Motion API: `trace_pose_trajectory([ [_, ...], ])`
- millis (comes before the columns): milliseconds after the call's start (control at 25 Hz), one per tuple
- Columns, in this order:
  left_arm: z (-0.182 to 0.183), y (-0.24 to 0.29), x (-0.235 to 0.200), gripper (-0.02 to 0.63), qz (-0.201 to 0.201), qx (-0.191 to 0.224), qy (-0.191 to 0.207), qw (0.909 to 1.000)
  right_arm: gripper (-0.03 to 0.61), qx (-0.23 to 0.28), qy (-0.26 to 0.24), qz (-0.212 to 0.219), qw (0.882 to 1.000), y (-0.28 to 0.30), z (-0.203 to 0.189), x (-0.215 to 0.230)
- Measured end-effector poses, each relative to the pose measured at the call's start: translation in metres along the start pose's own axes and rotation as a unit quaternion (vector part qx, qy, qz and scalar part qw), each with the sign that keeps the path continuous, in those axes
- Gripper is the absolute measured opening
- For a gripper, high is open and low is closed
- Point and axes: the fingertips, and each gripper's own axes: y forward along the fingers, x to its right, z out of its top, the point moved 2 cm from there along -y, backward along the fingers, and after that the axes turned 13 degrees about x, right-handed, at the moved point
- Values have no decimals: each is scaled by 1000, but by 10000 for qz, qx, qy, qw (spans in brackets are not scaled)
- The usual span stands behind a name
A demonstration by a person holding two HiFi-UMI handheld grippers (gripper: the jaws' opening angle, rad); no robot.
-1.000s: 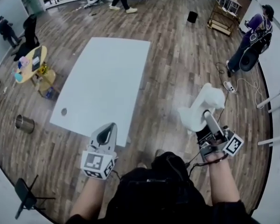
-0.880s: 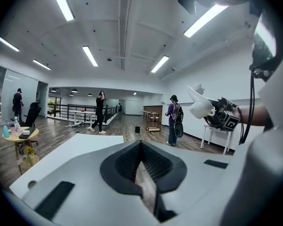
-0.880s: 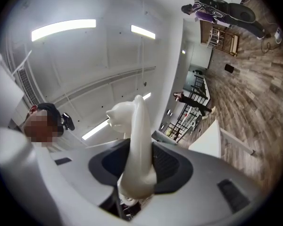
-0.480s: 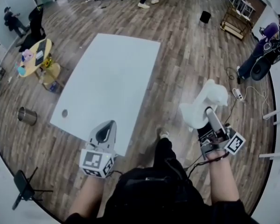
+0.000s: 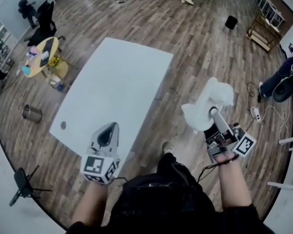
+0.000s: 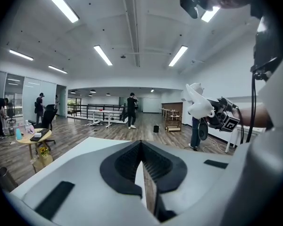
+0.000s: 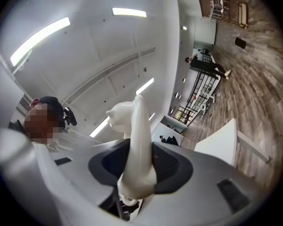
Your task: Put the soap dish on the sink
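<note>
Your left forearm (image 5: 92, 206) reaches straight ahead from the bottom of the head view. The left gripper (image 5: 109, 126) at its end lies close to level, with its marker cube (image 5: 100, 168) turned up toward you. The tip sits over the near edge of the white table (image 5: 122, 77). In the left gripper view the jaws are pressed together at their tips. Only a thin slit shows farther back between the pads, and nothing sits in it. Beyond the tips you see the table top and the wood floor (image 5: 195, 43).

To the right, your right forearm (image 5: 234, 191) runs up the picture, well clear of the table, and your right hand (image 5: 223, 160) closes round the handle. The right gripper (image 5: 213, 112) points forward and tips upward. Its own view is mostly ceiling and strip lights, with the floor swung over to the right side.

Its jaws stand partly spread and pinch the soap dish (image 5: 208, 101), a glossy white piece. In the right gripper view the soap dish stands edge-on between the pads, which press on both faces near its lower end. The rest of it rises past the tips.

In the head view the soap dish hangs in the air over bare floor, right of the table and apart from it. It touches only the jaws. The left gripper view shows it raised high at the right, out in front of the right gripper.
</note>
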Motion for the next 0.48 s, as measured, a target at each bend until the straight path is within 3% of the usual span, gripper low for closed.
trace_pose_trajectory([
  [480,12,108,21,-11,526,79,74,9986,141,-485,244,166,9984,46,77,96],
])
